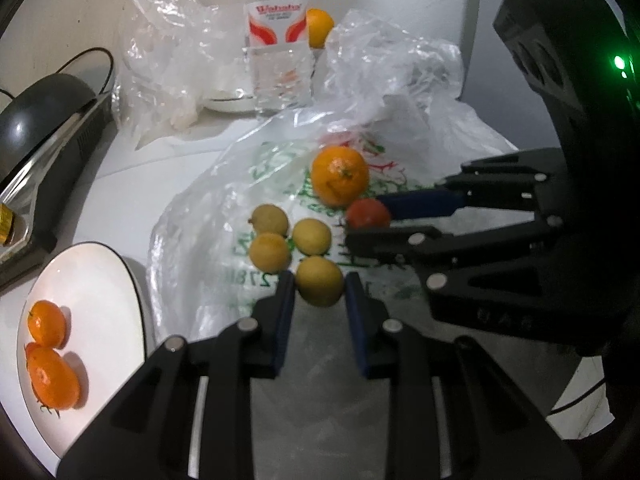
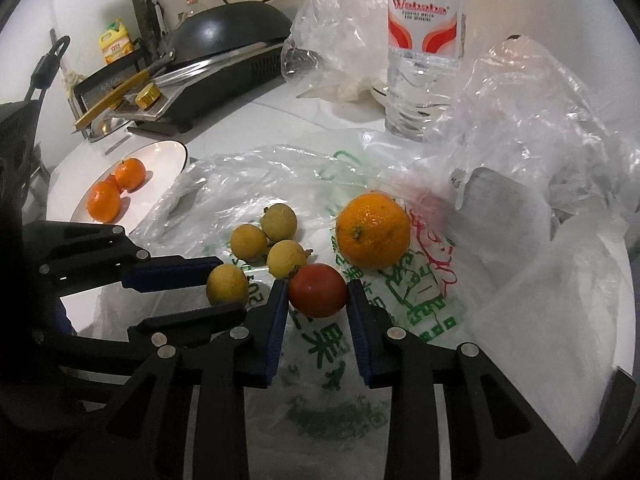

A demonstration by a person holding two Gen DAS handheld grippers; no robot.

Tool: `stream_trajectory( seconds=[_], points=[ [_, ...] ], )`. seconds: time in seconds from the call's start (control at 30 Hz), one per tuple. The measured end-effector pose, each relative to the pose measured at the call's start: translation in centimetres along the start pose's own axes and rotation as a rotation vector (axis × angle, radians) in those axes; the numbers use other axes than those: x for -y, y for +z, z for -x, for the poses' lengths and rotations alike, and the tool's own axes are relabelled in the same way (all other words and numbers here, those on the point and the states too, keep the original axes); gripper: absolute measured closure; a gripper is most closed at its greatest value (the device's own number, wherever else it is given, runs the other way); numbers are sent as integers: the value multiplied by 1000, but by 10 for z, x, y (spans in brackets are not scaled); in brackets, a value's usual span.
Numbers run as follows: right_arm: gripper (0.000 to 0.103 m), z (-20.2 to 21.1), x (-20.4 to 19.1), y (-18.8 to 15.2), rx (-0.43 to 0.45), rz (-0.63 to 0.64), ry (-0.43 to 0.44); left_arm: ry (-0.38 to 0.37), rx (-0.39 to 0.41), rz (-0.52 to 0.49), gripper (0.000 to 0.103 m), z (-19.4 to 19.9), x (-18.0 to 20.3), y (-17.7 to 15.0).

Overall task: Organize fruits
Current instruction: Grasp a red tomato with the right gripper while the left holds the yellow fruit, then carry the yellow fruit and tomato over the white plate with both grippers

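Note:
My left gripper (image 1: 320,280) is shut on a small yellow fruit (image 1: 320,292) lying on a printed plastic bag (image 1: 208,220). The right wrist view shows that same gripper (image 2: 230,288) and fruit (image 2: 227,284) from the side. My right gripper (image 2: 317,288) holds a red tomato-like fruit (image 2: 318,295); its jaws are closing, and both blue pads touch its sides. It reaches in from the right in the left wrist view (image 1: 362,218). Three more yellow fruits (image 2: 279,222) and a big orange (image 2: 373,231) lie on the bag. Two small oranges (image 1: 46,322) rest on a white plate (image 1: 92,280) at left.
A water bottle (image 2: 420,60) and crumpled clear bags (image 2: 532,120) stand at the back. Another orange (image 1: 320,26) sits behind the bottle. A black electric cooker (image 2: 228,40) with utensils occupies the back left, close to the plate (image 2: 160,156).

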State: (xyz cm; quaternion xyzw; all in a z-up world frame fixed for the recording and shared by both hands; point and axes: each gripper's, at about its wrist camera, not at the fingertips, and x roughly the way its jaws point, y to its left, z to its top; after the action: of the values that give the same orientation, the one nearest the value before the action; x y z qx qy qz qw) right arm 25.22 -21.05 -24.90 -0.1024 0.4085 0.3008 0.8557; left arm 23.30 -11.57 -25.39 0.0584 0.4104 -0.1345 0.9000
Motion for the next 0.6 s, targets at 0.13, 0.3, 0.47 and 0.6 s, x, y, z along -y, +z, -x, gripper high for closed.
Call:
stream_trajectory(
  seconds=[0.13,0.3,0.47,0.6],
  points=[
    [71,9,-5,-2,9,-1,-14,-4,16,-2,77,12,2,-2],
    [71,21,-13,-3,22,3,-26,-5,29,-1,77,25,2,-6],
    [71,31,-24,-4,36,14,-34,-8,50,-2,77,40,-1,-9],
    [71,38,-35,-3,47,23,-37,-6,65,0,77,51,-3,-15]
  ],
)
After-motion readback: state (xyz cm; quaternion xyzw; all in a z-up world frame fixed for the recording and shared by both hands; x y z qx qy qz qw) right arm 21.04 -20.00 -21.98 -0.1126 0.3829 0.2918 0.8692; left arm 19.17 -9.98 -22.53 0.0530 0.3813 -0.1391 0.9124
